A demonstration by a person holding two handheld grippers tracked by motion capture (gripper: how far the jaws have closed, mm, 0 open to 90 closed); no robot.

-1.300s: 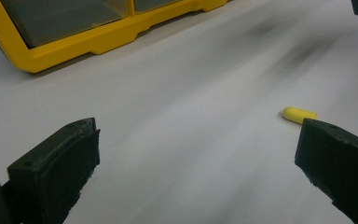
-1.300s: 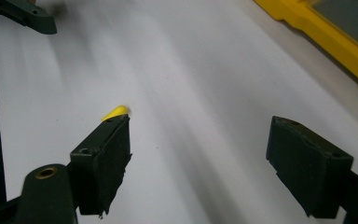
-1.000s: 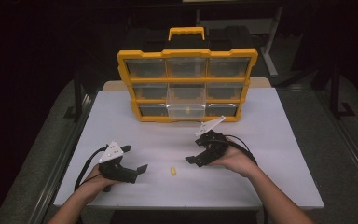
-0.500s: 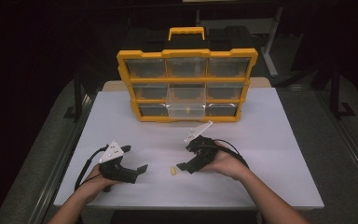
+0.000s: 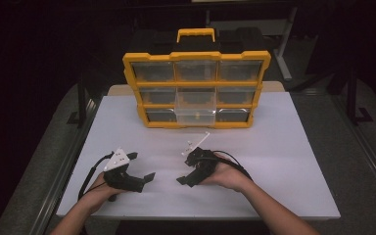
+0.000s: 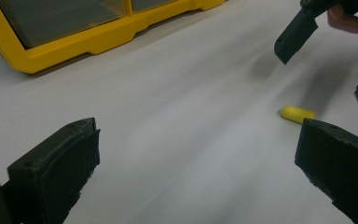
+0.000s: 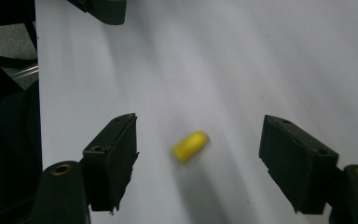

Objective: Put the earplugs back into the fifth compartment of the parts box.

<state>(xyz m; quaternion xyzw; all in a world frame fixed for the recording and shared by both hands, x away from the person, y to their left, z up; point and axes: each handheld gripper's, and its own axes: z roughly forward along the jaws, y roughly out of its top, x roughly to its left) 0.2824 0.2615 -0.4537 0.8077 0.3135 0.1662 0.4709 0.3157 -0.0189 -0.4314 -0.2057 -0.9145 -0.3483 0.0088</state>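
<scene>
Yellow plastic, small and capsule-shaped: the yellow piece (image 7: pixel 189 146) lies loose on the white table (image 5: pixel 293 147), near the person's edge and between the two hands. In the right gripper view it sits squarely between the right gripper's own two black jaws, which stand wide apart with bare table on either side of it, touching neither. From the left gripper view the same piece (image 6: pixel 297 113) lies just beyond the tip of one jaw, with the other gripper's jaws hanging over it.

The right gripper (image 5: pixel 190 172) is open and poised over the piece; the left gripper (image 5: pixel 142 169) is open too, holds nothing and rests on the table to the left. Behind them, at the far side of the table, stands the yellow drawer organizer (image 5: pixel 196 90), its clear drawers facing the person, one bottom drawer seemingly pulled out a little.

The step in hand looks like the approach for a pick. The next move calls for lowering the jaws to the tabletop and closing them across the piece's short width, gently, since it is round and may roll or squirt out.

Compared with a second ago, the right gripper has moved leftward and toward the person, over the piece; the left gripper has stayed put.
</scene>
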